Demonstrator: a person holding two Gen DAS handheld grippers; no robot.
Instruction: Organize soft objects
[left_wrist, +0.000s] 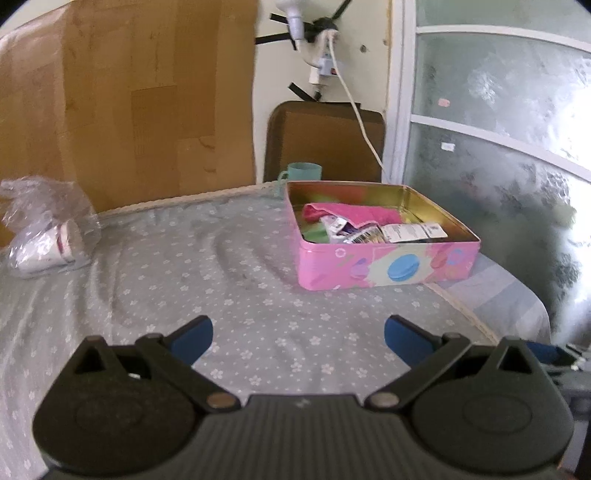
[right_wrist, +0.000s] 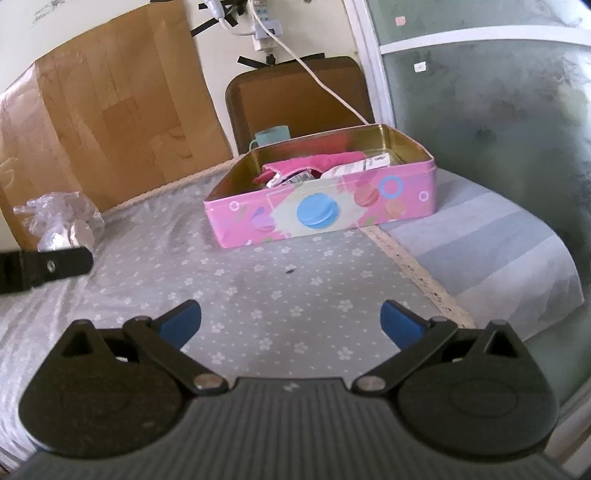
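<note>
A pink tin box (left_wrist: 388, 264) with macaron pictures stands open on the bed, also in the right wrist view (right_wrist: 321, 214). Inside lie a pink cloth (left_wrist: 351, 214), a green soft item (left_wrist: 314, 233) and crinkled packets (left_wrist: 369, 232); the right wrist view shows the pink cloth (right_wrist: 314, 162) too. My left gripper (left_wrist: 298, 336) is open and empty, above the sheet in front of the box. My right gripper (right_wrist: 291, 319) is open and empty, also short of the box.
A clear plastic bag with a paper cup (left_wrist: 48, 229) lies at the bed's left, also in the right wrist view (right_wrist: 62, 221). A teal mug (left_wrist: 303, 173) stands behind the box. Brown chair back (left_wrist: 325, 140), cardboard panel (left_wrist: 129, 103), frosted glass door (left_wrist: 498, 147) on the right.
</note>
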